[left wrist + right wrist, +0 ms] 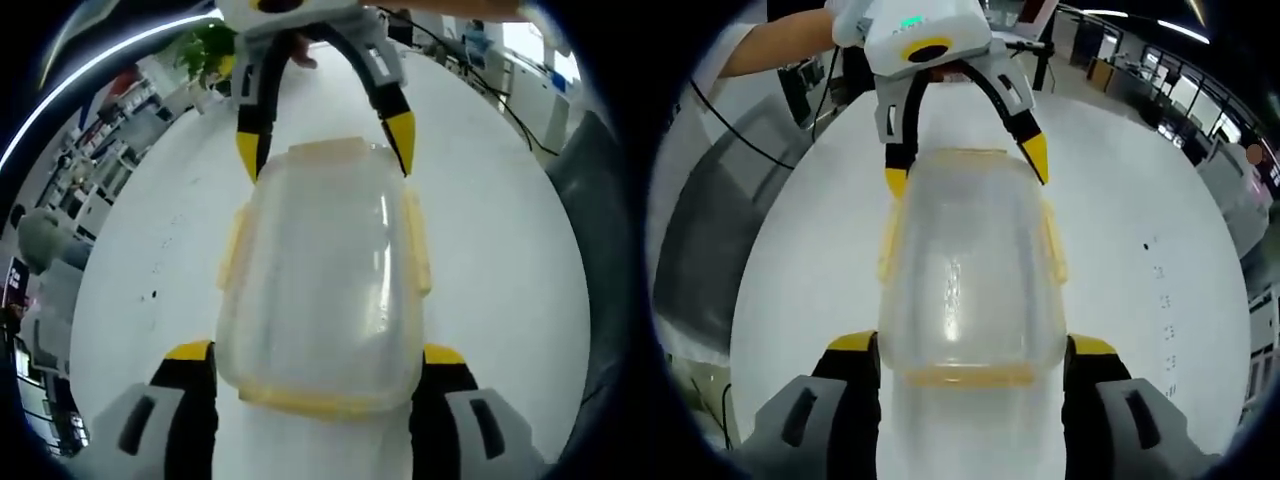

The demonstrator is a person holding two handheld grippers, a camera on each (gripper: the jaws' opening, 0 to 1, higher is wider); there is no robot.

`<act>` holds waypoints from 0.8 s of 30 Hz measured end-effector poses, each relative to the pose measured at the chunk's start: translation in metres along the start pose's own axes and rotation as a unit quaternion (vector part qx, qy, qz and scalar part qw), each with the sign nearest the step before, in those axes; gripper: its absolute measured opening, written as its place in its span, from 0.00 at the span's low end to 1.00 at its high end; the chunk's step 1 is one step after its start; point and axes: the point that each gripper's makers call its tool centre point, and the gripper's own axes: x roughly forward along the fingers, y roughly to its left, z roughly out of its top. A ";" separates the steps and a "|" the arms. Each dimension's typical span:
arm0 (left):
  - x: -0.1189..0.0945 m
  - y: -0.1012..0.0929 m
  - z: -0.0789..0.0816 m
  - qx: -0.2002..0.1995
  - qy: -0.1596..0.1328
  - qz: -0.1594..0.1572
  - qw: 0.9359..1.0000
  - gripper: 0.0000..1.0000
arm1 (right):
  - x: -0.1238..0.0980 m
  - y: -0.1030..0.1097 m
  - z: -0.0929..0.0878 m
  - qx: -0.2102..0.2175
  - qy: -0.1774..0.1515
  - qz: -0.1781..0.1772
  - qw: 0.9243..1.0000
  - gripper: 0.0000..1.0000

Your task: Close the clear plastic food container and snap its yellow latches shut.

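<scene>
A: The clear plastic food container (320, 280) sits lid-on on the white bench (500, 250), between the jaws of the left hand-held gripper (318, 368) and the right hand-held gripper (972, 358), both spread wide at opposite ends.

B: The yellow latches (1052, 245) look flared. Uneven pressing could skid it or tilt the lid.

A round white table (500, 260) carried the clear plastic container (322, 270), which lay flat on its top with the lid on and yellow latches along its sides.
</scene>
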 end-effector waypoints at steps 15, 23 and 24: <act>0.004 0.016 -0.004 0.008 0.010 -0.003 1.000 0.77 | 0.004 -0.013 0.003 0.003 -0.008 -0.012 1.000 0.72; 0.006 0.020 -0.004 0.013 0.014 -0.005 1.000 0.77 | 0.004 -0.018 0.002 0.008 -0.011 -0.015 1.000 0.73; 0.005 0.020 -0.004 0.012 0.013 -0.005 1.000 0.77 | 0.003 -0.018 0.002 0.007 -0.012 -0.015 1.000 0.73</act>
